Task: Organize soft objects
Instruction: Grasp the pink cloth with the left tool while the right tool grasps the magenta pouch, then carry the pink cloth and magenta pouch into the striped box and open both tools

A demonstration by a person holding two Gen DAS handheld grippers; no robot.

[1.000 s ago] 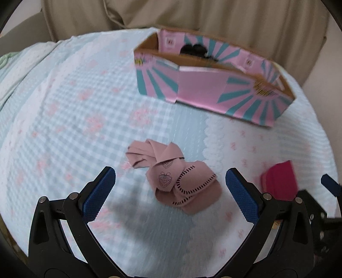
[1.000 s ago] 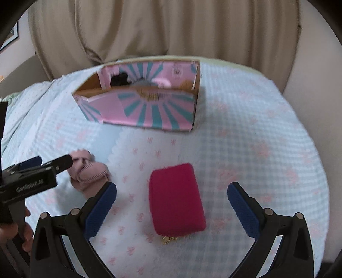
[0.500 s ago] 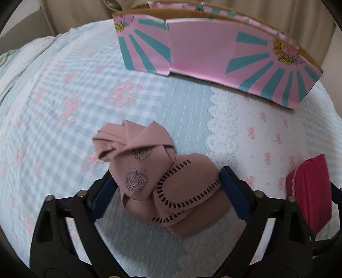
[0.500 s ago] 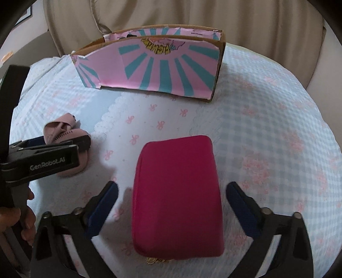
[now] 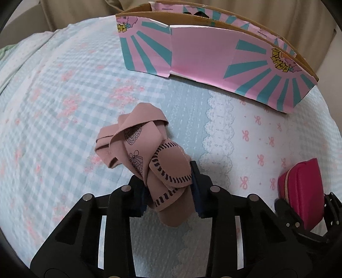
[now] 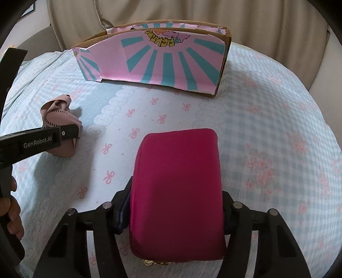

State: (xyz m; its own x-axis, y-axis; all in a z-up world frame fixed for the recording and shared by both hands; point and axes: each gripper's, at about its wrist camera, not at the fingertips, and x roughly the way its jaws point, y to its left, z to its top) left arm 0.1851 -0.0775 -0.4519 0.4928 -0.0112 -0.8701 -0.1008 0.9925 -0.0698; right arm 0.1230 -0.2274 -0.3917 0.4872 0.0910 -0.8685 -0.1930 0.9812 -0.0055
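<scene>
My left gripper (image 5: 170, 188) is shut on a crumpled dusty-pink cloth (image 5: 147, 158) with black stitch marks, which hangs over the bedspread. The cloth and that gripper also show in the right wrist view (image 6: 56, 119). My right gripper (image 6: 174, 210) is shut on a magenta zip pouch (image 6: 177, 188); the pouch also shows at the right edge of the left wrist view (image 5: 299, 190). A pink and teal cardboard box (image 5: 213, 51) stands open-topped at the far side, also visible in the right wrist view (image 6: 162, 62).
A pale blue checked bedspread (image 5: 64, 107) with pink bows and a lace strip covers the surface. Beige cushions (image 6: 171, 12) rise behind the box. The person's hand (image 6: 10, 211) holds the left gripper's handle.
Both grippers have closed: the left on the pink cloth, the right on the magenta pouch. Both moved forward and down toward their objects, and the cloth now looks lifted.
</scene>
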